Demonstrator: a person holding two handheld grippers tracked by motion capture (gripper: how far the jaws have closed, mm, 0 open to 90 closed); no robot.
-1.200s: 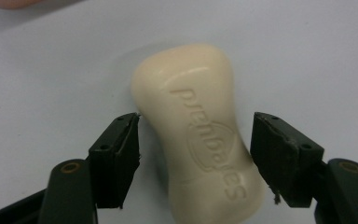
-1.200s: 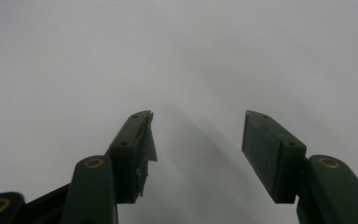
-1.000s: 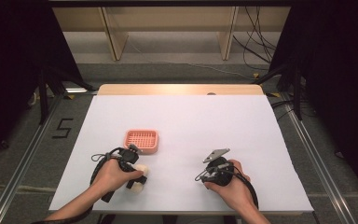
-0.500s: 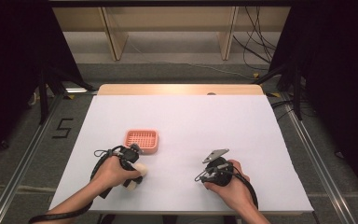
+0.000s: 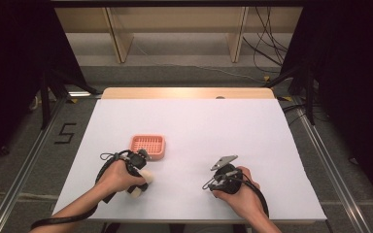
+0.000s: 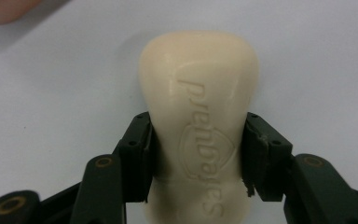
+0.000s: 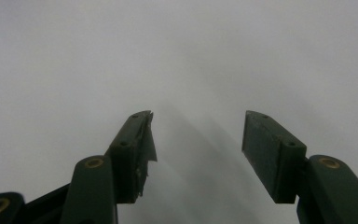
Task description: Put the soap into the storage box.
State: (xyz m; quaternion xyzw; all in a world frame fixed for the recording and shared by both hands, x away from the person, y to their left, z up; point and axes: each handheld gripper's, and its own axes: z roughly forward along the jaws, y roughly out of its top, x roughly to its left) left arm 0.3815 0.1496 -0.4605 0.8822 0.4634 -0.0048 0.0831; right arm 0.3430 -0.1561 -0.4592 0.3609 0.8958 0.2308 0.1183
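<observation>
Left hand and its gripper sit a little nearer the table's front edge than a second ago, the soap bar carried with them; right hand and pink basket unchanged.

Near edge: two forearms enter from the bottom of the high view. Left gripper lies low on the white table, left of centre. Its jaws are closed onto the narrow waist of a cream soap bar, one pad pressed to each side. Bar lies flat on the table surface, wide rounded end pointing away from the gripper, embossed lettering facing up. In the high view the bar's pale end pokes out beside the left hand.

Right gripper rests right of centre, held in the right hand, grey plate on top. Jaws stand well apart, nothing between them, bare white table beyond.

Farther back: pink basket, slotted floor, just beyond the left gripper, near but apart from the soap.

Beyond the table: wooden shelf frame, loose cables on the floor at right.
</observation>
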